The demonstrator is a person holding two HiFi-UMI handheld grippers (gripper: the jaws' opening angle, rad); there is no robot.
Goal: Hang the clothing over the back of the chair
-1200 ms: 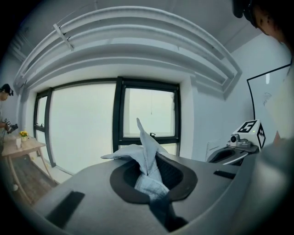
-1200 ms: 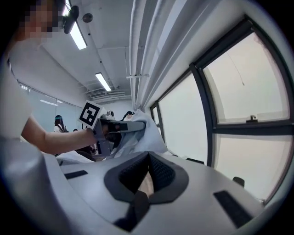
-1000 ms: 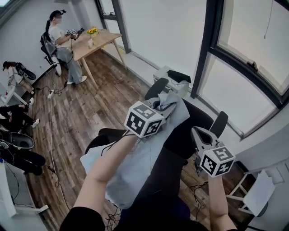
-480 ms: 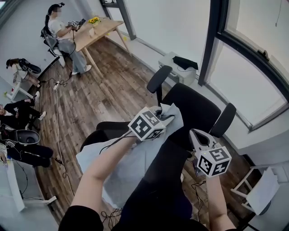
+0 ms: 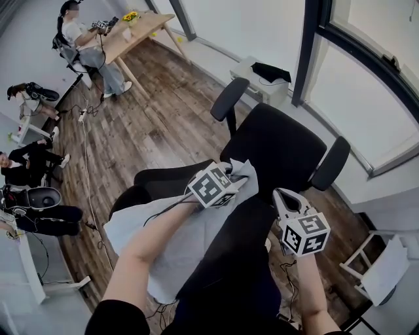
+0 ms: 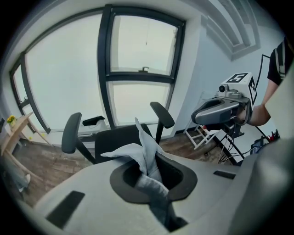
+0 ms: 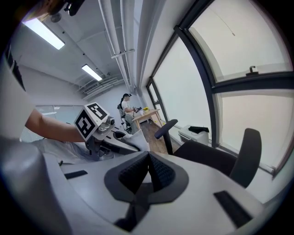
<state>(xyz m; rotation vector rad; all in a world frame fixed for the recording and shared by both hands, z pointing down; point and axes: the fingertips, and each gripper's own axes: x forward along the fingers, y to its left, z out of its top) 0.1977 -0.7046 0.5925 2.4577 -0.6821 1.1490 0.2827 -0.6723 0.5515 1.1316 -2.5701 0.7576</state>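
**Chair** [image 5: 278, 147]: black office chair with two padded armrests. It stands on a wood-plank floor [image 5: 150, 124], with its seat toward the window wall and its backrest [image 5: 245, 219] toward the person holding the grippers.

**Clothing** [image 5: 173, 235]: light grey-blue garment laid across the chair's backrest. Most of it hangs down the rear face on the left part. One bunched corner is raised at the top edge, just over the back of the seat.

**Left gripper** [image 6: 147, 170]: jaws clamped tight on the bunched corner, with a fold of cloth standing up out of the pinch. It sits at the top of the chair's backrest and is angled down toward the seat.

**Right gripper** [image 7: 148, 170]: jaws pressed together, ribbed pads meeting, nothing between them. It is at the right end of the chair's backrest, near the right armrest [image 5: 330, 163], and does not touch the garment.

**Low white cabinet** [image 5: 262, 78]: stands against the window wall beyond the chair's left armrest [image 5: 229, 98], with a dark item on top.

**Wooden table** [image 5: 141, 36]: well apart from the chair, far across the floor to its left. It holds yellow flowers [image 5: 133, 14], and a seated person [image 5: 82, 46] is at its side.

**Other people** [image 5: 26, 163]: far to the chair's left, low by the floor.

**White stand** [image 5: 376, 262]: on the floor to the chair's right.

**Cable** [image 5: 85, 163]: trails over the planks, left of the chair.
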